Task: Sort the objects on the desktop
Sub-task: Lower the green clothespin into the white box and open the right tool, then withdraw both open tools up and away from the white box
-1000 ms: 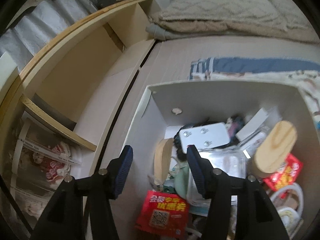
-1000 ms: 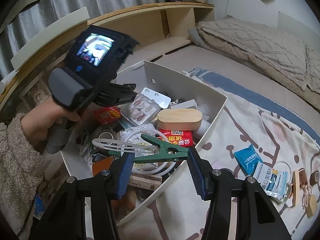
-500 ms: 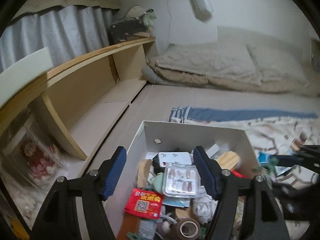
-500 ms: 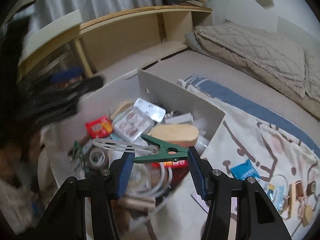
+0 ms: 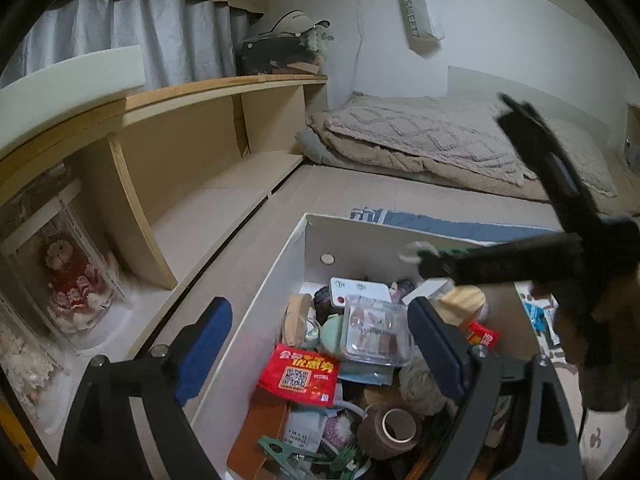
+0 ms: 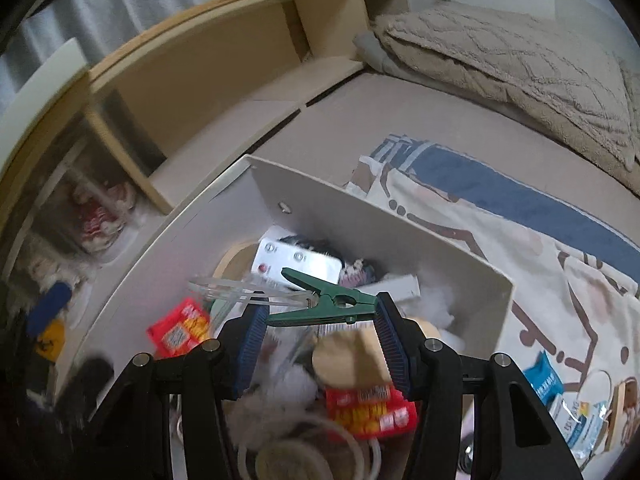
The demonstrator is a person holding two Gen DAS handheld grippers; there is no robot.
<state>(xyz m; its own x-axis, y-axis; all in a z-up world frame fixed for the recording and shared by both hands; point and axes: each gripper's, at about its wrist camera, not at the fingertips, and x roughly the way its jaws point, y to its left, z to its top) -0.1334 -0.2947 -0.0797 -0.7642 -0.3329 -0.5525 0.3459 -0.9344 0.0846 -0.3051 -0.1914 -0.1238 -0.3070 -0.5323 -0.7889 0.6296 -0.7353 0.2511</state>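
A bedroom with grey curtains, a pale wooden shelf unit (image 5: 192,148) and a bed topped by a beige knitted blanket (image 5: 432,140) frames the scene; on the mattress sits an open white cardboard box (image 5: 256,304) crammed with small clutter. The left gripper (image 5: 320,340) hangs above the box's near end, its blue-padded jaws having just been opening and now standing wide with nothing between them. Below and ahead of those jaws lie a clear plastic case of press-on nails (image 5: 378,330), a red packet printed with a QR code (image 5: 298,374), a brown roll of tape (image 5: 390,426) and a light wooden oval block (image 5: 464,306). The right gripper (image 6: 320,340) is clamped on the tail of a green plastic clothes peg (image 6: 324,300), which lies crosswise between the pads; the peg's mouth pinches a clear plastic hook-shaped piece (image 6: 240,290) that juts out to the left of the fingers. That gripper hovers over the box's contents, with another red packet (image 6: 370,410) just beneath it. To its right, on a cream patterned cloth (image 6: 540,280), lie blue and white sachets (image 6: 560,400).
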